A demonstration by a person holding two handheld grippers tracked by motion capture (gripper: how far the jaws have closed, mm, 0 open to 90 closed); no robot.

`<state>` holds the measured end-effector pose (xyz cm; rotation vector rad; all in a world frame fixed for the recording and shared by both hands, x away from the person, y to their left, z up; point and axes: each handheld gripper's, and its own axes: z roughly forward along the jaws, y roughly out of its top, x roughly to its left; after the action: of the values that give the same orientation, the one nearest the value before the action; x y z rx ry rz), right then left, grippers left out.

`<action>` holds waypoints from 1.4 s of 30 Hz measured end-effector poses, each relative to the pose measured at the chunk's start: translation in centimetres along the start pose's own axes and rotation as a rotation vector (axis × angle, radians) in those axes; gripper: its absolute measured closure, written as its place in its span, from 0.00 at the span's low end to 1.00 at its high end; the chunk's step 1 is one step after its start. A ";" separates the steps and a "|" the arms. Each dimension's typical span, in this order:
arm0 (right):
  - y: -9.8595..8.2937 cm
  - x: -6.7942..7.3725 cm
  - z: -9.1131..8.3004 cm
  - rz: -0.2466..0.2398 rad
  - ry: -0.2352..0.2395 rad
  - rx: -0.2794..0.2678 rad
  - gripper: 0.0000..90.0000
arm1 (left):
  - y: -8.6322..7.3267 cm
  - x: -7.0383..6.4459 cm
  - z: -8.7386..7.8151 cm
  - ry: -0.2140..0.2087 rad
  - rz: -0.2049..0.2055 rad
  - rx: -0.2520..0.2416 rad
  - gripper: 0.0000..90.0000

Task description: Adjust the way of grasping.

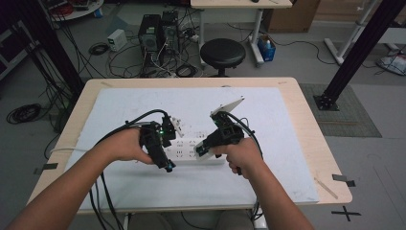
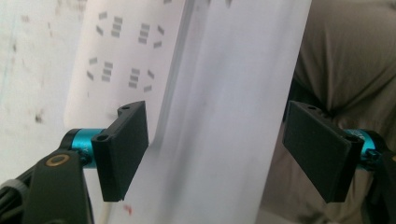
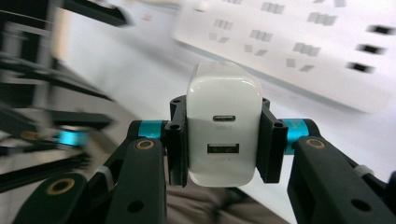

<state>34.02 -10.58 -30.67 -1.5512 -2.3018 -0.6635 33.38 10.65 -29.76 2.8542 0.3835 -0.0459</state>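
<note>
White power strip (image 1: 191,151) is lying on the table mat (image 1: 268,143) between both grippers. Left gripper (image 2: 217,154) is hovering with jaws apart at its near end. Right gripper (image 3: 223,140) is clamping a white USB charger (image 3: 223,126) just above the strip.

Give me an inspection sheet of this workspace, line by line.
Surface: white mat on a light wood table.
Job's things: white power strip lying on the mat; white USB charger clamped in the right gripper, above the strip.
Clutter: nothing seen on the mat.
Grippers: left gripper with jaws wide apart near the strip's end, holding nothing; right gripper shut on the charger.
Cables: black cable trailing from the left gripper off the near edge.
Surroundings: black stool, computer towers, loose floor wiring.
</note>
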 end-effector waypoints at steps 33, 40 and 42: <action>-0.3 -4.1 -4.7 0.030 -0.532 0.132 0.69 | -3.5 0.8 -3.0 0.056 -0.066 0.167 0.25; -0.5 -4.4 -5.0 0.035 -0.530 0.128 0.69 | -3.4 0.9 -3.3 0.063 -0.051 0.156 0.25; -0.5 -4.4 -5.0 0.035 -0.523 0.123 0.69 | -3.3 0.8 -3.4 0.065 -0.046 0.143 0.25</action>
<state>35.17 -16.87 -28.57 -1.8692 -2.6013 -0.1027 33.29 14.85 -27.34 2.9937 0.4779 0.0109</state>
